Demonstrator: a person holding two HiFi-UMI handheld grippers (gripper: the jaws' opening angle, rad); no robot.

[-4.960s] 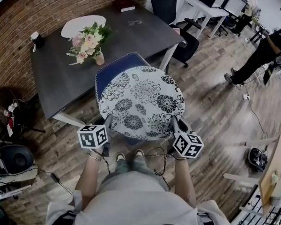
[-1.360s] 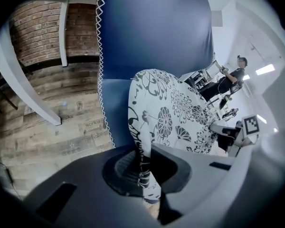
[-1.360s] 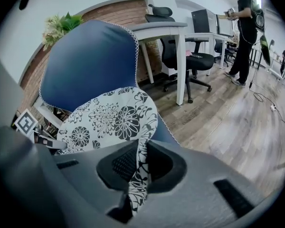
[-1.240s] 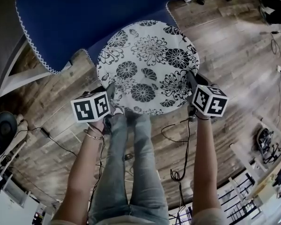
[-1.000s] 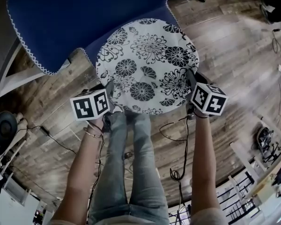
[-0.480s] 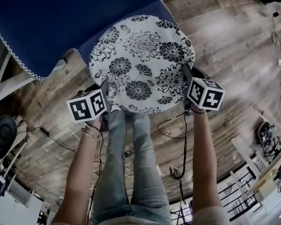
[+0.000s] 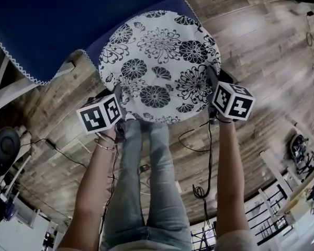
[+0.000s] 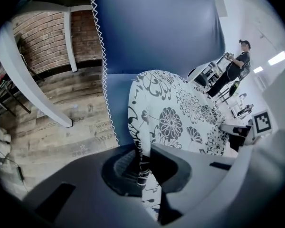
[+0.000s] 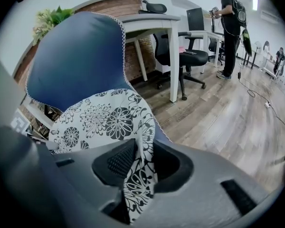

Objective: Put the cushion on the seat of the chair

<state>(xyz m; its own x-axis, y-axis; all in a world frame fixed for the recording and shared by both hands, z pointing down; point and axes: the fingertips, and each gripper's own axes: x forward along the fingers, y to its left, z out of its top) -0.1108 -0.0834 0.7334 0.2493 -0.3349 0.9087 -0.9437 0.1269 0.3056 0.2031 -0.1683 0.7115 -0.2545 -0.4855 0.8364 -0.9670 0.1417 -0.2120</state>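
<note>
You are gripping the cushion (image 7: 159, 67) at its near edge with both tools. The cushion is a round, flat pad in soft white fabric printed with black flowers. It is lying over the seat of the chair (image 7: 52, 25), just in front of the backrest. The chair is upholstered in smooth dark blue material with a white zigzag stitch running along its edge. No view is showing whether the cushion is resting fully flat on the seat.

The left hand-held gripper (image 8: 142, 167) is clenching a fold of the cushion rim, with both pads pressing on the fabric. The right hand-held gripper (image 9: 140, 167) is opening. The printed rim is hanging between its jaws beside the ribbed pad (image 9: 118, 163), and a dark gap is showing on the other side.

The head view is showing the cushion's full round outline, both marker cubes, the wooden plank floor (image 7: 267, 61) and a loose black cable (image 7: 199, 140). Only the left gripper view is showing the brick wall (image 8: 42, 37) beyond the chair. Only the right gripper view is showing a white bench (image 9: 152, 20), a black office chair (image 9: 180, 51) and a person standing (image 9: 228, 18) well behind.
</note>
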